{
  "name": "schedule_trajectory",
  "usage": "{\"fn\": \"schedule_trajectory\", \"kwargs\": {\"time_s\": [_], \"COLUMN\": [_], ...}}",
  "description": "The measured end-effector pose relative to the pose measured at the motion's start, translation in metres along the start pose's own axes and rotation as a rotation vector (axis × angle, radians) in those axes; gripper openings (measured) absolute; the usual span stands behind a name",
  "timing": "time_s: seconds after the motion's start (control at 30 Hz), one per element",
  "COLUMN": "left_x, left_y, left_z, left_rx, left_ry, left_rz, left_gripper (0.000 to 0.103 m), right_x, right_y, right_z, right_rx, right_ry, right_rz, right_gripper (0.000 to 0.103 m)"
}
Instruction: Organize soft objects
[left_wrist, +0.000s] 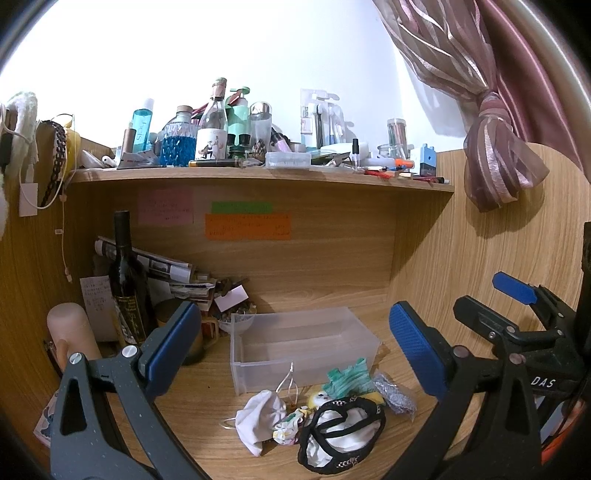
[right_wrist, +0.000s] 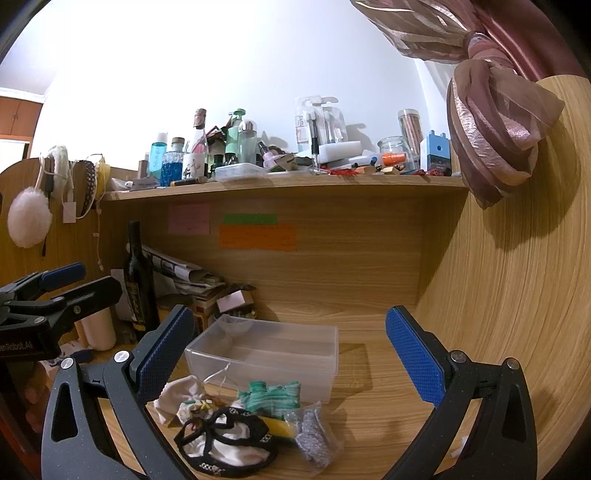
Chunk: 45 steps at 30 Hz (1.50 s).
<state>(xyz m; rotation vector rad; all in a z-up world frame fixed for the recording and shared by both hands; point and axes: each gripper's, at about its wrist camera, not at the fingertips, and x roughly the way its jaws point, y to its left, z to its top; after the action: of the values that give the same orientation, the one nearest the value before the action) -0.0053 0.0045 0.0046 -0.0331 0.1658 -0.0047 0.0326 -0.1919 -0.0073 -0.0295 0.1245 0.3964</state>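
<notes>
A pile of soft things lies on the wooden desk in front of a clear plastic box (left_wrist: 303, 343) (right_wrist: 269, 350): a white cloth (left_wrist: 258, 413) (right_wrist: 177, 395), a black-trimmed white garment (left_wrist: 340, 432) (right_wrist: 225, 439), a green knitted piece (left_wrist: 349, 378) (right_wrist: 269, 397) and a grey piece in a clear bag (left_wrist: 395, 393) (right_wrist: 316, 434). The box looks empty. My left gripper (left_wrist: 295, 350) is open and empty, above the pile. My right gripper (right_wrist: 291, 354) is open and empty, just right of the pile; it also shows in the left wrist view (left_wrist: 517, 295).
A dark wine bottle (left_wrist: 127, 280) (right_wrist: 138, 280), a pale candle (left_wrist: 72, 332) and papers (left_wrist: 166, 273) stand at the back left. A shelf (left_wrist: 258, 177) above is crowded with bottles and jars. A tied curtain (left_wrist: 495, 147) hangs at the right.
</notes>
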Motion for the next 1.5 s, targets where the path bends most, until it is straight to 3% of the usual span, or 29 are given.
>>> {"fn": "schedule_trajectory", "kwargs": {"time_s": [1.5], "left_x": [-0.0017], "left_y": [-0.0035], "left_z": [0.0012], "left_rx": [0.007], "left_ry": [-0.012], "left_rz": [0.0], "left_gripper": [0.103], "right_x": [-0.003], "right_y": [0.0045], "right_z": [-0.0015], "right_rx": [0.02], "right_ry": [-0.01], "right_rz": [0.006], "right_gripper": [0.103]}}
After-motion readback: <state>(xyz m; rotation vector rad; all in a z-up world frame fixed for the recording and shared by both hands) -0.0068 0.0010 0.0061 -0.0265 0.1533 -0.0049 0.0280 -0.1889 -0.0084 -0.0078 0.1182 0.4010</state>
